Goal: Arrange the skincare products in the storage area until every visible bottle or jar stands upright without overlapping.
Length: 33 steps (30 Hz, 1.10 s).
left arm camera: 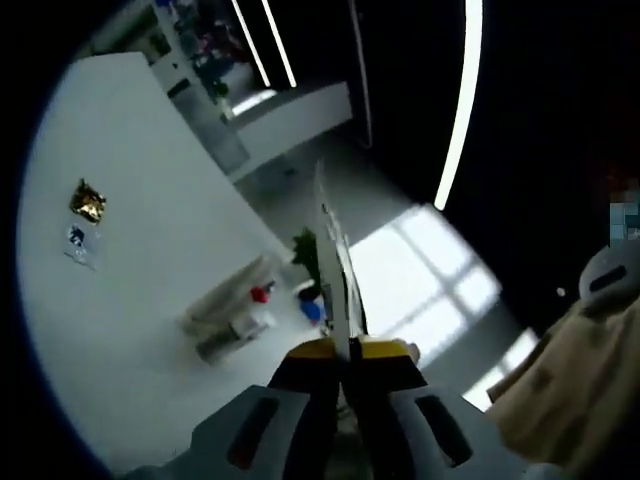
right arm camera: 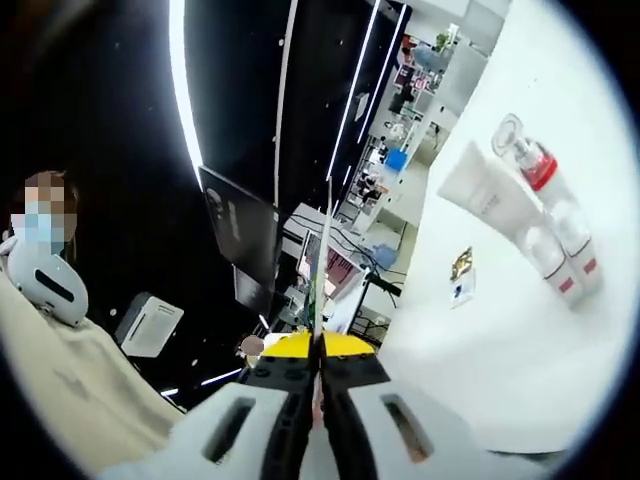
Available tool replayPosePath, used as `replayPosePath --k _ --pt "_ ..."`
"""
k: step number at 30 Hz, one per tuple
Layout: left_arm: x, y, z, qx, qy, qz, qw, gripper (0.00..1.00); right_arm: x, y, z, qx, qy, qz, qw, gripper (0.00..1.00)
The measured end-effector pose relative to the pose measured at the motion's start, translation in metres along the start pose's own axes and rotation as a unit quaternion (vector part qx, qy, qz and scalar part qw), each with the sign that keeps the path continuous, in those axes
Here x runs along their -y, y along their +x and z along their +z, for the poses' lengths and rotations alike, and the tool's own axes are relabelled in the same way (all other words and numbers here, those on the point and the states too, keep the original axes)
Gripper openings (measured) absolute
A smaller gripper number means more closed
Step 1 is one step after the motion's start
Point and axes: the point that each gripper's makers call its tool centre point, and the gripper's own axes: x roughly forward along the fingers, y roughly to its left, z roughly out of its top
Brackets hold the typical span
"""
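Note:
On the white table [left arm camera: 140, 300], a cluster of skincare products [left arm camera: 235, 320] sits together; a red cap [left arm camera: 262, 293] and a blue item [left arm camera: 311, 311] show among pale bottles. In the right gripper view I see a white tube [right arm camera: 480, 190], a red-capped bottle [right arm camera: 540, 168] and two clear bottles with red bands [right arm camera: 565, 255] side by side on the white table [right arm camera: 500, 380]. Both views are rolled, so I cannot tell whether they stand or lie. My left gripper [left arm camera: 324, 195] and right gripper [right arm camera: 327, 205] are raised well away from the products, jaws pressed together with nothing between them.
A gold packet [left arm camera: 88, 203] and a small blue sachet [left arm camera: 78, 240] lie apart from the cluster; the gold packet [right arm camera: 462, 263] also lies left of the bottles. A person in beige clothes [right arm camera: 70, 380] stands close by. A dark monitor [right arm camera: 240, 235] and cluttered shelves [right arm camera: 400, 150] lie beyond.

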Motion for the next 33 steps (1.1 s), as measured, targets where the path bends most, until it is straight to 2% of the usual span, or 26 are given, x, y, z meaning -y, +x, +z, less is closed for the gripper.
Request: replayPosePath --k 8,11,13,15,18,22,24,27,29,33 --pt "-0.008 -0.002 -0.011 -0.026 0.005 0.015 0.9995 0.03 0.010 -0.004 0.004 -0.007 -0.009 -0.018 0.9998 0.01" --pt "-0.008 -0.002 -0.011 -0.027 0.005 0.014 0.9995 0.00 0.014 -0.004 0.003 -0.007 -0.008 -0.025 0.9996 0.01" --pt "-0.002 0.000 -0.008 -0.018 -0.012 -0.003 0.9998 0.00 0.018 -0.005 0.003 -0.005 -0.002 -0.028 0.9996 0.01" --pt "-0.001 0.000 -0.006 -0.013 -0.015 -0.005 0.9998 0.00 0.017 -0.004 0.006 0.002 0.007 -0.022 0.9997 0.01" --pt "-0.004 0.000 -0.005 -0.013 -0.020 -0.002 0.9997 0.00 0.019 -0.001 0.005 0.001 -0.015 -0.028 0.9995 0.02" --pt "-0.008 -0.002 -0.006 -0.015 -0.027 0.004 0.9995 0.00 0.022 0.000 0.005 -0.003 -0.078 -0.036 0.9963 0.04" --pt "-0.008 -0.002 -0.005 -0.013 -0.032 0.003 0.9994 0.00 0.021 0.001 0.003 -0.003 -0.073 -0.035 0.9967 0.05" --pt "-0.012 -0.002 -0.007 -0.014 -0.039 0.007 0.9991 0.00 0.026 0.000 -0.001 -0.020 -0.103 -0.045 0.9934 0.08" --pt "-0.016 -0.003 -0.009 -0.017 -0.042 0.015 0.9988 0.00 0.030 0.001 -0.004 -0.032 -0.109 -0.053 0.9920 0.13" --pt "-0.022 -0.003 -0.014 -0.026 -0.046 0.024 0.9983 0.00 0.033 0.001 -0.003 -0.034 -0.116 -0.061 0.9908 0.24"
